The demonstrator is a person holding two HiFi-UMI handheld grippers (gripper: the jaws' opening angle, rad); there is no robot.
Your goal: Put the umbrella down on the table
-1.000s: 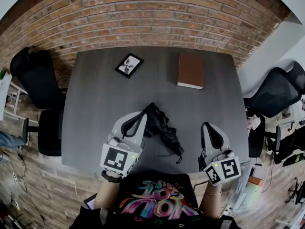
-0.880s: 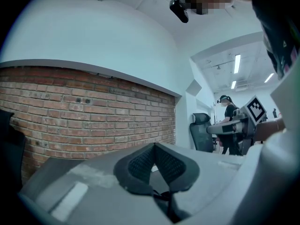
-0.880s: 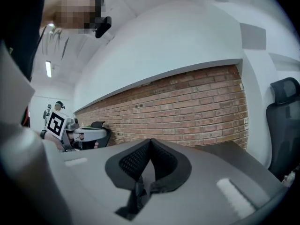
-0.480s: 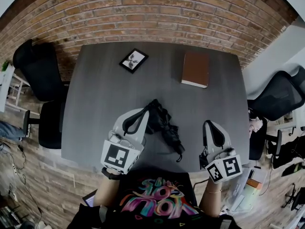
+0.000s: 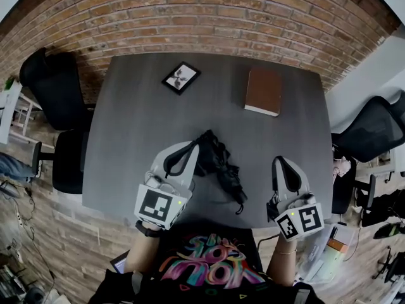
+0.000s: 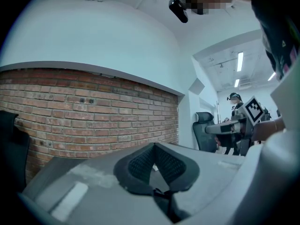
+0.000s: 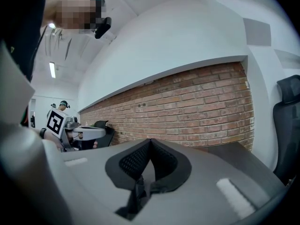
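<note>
- Umbrella (image 5: 219,168) lies folded on the table (image 5: 136,128) near the front edge, between both tongs
- Left tongs (image 5: 190,149) closed, empty, tip just beside the umbrella; right tongs (image 5: 283,162) closed, empty, by the front right corner
- Open surface runs to the frame (image 5: 181,77) and book (image 5: 264,91) at the far edge
- Dark grey table; brick wall (image 5: 209,18) behind; chairs (image 5: 54,87) at both sides

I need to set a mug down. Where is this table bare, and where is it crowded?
Bare: the table's wide left side from the picture frame to the near edge, the strip between frame and brown book, and the right side between book and right gripper. Crowded: the near middle, where the umbrella lies by the left gripper.
</note>
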